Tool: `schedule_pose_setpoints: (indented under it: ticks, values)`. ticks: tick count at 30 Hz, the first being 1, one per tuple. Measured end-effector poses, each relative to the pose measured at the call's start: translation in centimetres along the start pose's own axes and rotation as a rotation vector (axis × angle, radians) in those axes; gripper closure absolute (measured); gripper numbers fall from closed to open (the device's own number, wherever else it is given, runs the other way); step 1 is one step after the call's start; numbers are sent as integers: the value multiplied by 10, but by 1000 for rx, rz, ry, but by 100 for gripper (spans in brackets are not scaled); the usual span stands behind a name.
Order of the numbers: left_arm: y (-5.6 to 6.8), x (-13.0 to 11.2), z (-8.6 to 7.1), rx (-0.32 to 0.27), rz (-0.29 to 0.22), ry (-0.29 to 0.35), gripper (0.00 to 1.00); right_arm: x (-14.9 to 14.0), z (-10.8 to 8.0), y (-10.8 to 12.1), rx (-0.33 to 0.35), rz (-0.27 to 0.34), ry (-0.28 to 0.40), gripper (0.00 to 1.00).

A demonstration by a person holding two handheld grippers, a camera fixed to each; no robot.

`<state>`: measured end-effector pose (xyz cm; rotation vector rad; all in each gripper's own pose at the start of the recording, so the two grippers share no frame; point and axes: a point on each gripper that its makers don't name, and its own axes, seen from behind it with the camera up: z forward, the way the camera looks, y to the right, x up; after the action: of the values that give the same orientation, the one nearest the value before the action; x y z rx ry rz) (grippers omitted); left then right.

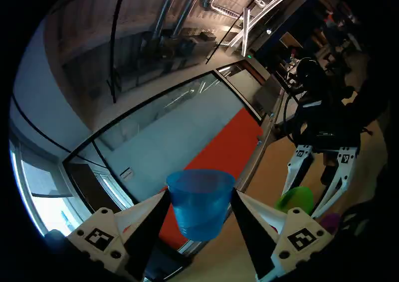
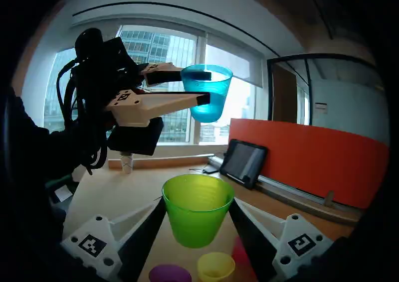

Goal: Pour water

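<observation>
My left gripper (image 1: 200, 202) is shut on a blue translucent cup (image 1: 200, 202), held high in the air. In the right gripper view that same blue cup (image 2: 206, 92) hangs above and behind, clamped between the left gripper's fingers (image 2: 169, 100), with water in its lower part. My right gripper (image 2: 198, 216) is shut on a green cup (image 2: 198, 216), upright and open at the top, over the wooden table (image 2: 119, 192). In the left gripper view the green cup (image 1: 295, 199) shows lower right, between the right gripper's white fingers (image 1: 297, 167).
A purple cup (image 2: 169, 273), a yellow cup (image 2: 215, 266) and a pink one (image 2: 240, 256) stand on the table below the green cup. A tablet (image 2: 243, 162) leans near an orange partition (image 2: 319, 155). Windows lie behind. A small paper cup (image 2: 126, 162) stands at the sill.
</observation>
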<state>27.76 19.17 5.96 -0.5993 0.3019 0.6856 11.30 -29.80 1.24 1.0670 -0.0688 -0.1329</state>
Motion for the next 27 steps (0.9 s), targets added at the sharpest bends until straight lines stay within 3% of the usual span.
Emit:
schedule_pose_setpoints:
  ticks: [14,27]
  values:
    - [0,13,4,19,161,22,16,0,4,-3,12,7,7,9]
    - [0,22,7,42,264,39,15,2,4,-3,11,6,9,9]
